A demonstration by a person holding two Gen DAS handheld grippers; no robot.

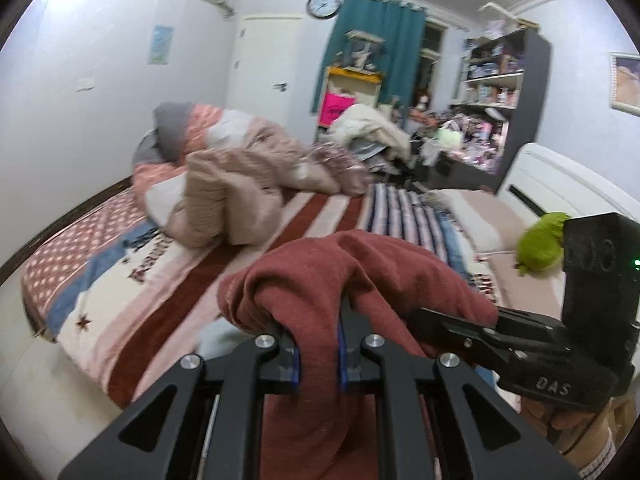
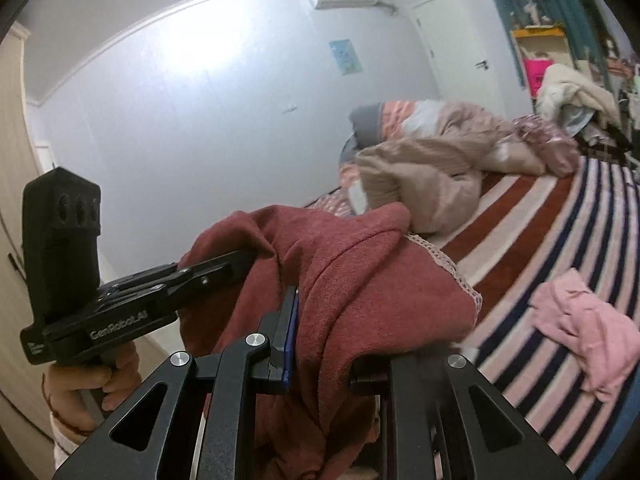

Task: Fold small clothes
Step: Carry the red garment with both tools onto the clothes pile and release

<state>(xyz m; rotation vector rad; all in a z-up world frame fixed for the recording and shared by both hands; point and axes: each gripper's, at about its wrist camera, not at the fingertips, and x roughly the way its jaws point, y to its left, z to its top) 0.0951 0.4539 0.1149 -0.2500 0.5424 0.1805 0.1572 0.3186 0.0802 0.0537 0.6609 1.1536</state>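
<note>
A dark red knit garment with a lace-trimmed edge hangs bunched between both grippers, lifted above the striped bed. My left gripper is shut on a fold of it; the cloth drapes over the fingertips and hides them. My right gripper is shut on another fold of the same garment. Each gripper shows in the other's view, the right one at the right, the left one at the left, both close together and gripping the cloth.
A crumpled pink garment lies on the striped sheet to the right. A heap of beige and pink bedding fills the bed's far end. A green plush toy sits by the white headboard. Cluttered shelves stand behind.
</note>
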